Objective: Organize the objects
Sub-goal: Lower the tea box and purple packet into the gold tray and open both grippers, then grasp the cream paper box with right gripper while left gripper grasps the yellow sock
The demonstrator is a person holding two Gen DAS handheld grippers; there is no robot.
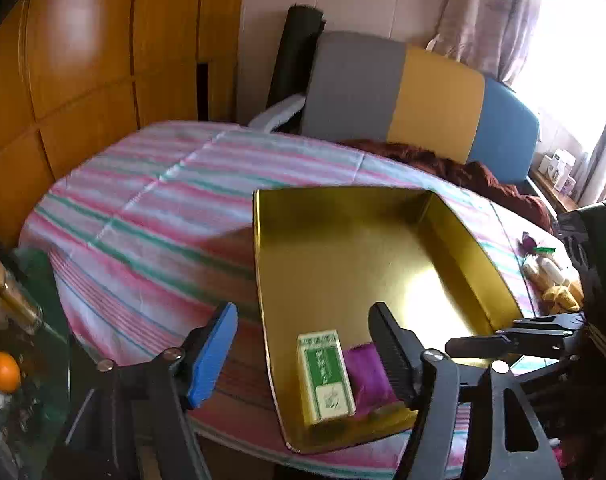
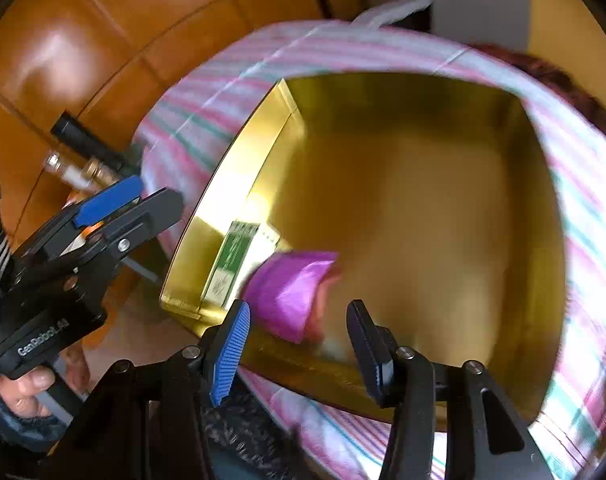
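Both the left gripper [image 1: 303, 356] and right gripper [image 2: 299, 344] gape empty above the shallow gold metal tin [image 1: 383, 248], where a careless withdrawal could snag its rim and slide it off the striped cloth [image 1: 143, 208]

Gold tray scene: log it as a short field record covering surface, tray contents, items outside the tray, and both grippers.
surface: striped cloth over a bed
container: gold tray, open, mostly bare
in tray: green-and-white box and purple packet, side by side at the near corner
outside tray: small items on the cloth by the far side, too blurred to name
left gripper: open, holds nothing, over the box
right gripper: open, holds nothing, over the packet
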